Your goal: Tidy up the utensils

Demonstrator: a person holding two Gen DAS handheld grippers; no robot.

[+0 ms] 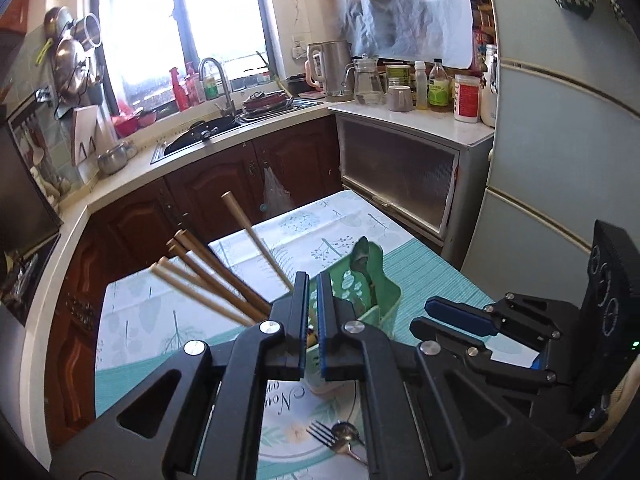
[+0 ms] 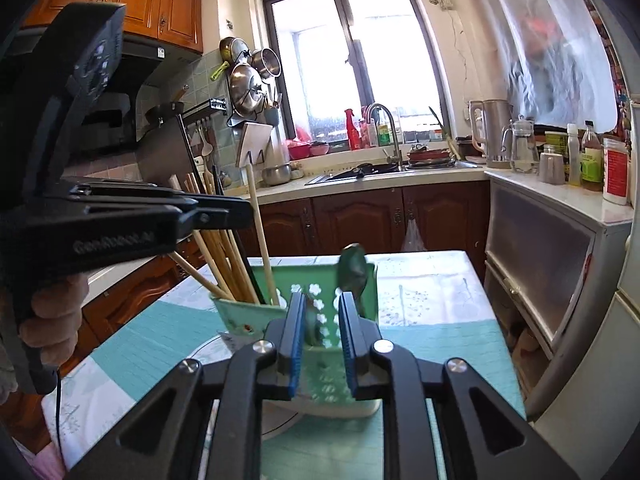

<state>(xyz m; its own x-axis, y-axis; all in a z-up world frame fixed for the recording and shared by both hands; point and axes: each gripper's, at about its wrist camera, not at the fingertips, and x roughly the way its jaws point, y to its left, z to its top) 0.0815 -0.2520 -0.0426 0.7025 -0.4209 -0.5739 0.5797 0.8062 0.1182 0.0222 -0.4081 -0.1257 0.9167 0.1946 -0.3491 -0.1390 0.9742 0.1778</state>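
- Here, the green utensil holder (image 2: 320, 304) stands on the bench (image 2: 152, 340), holding chopsticks (image 2: 224, 256) and a spoon (image 2: 353, 268).
- Left gripper (image 1: 313, 284) fingers: closed, empty.
- Right gripper (image 2: 322, 312) fingers: narrowly parted, holding nothing.
- A fork (image 1: 322, 432) lies on the plate (image 1: 288, 446).

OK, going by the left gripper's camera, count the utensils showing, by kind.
Wooden chopsticks: 5, in the green holder
Spoons: 2, one in the holder, one on the plate
Forks: 1, on the plate
Total: 8
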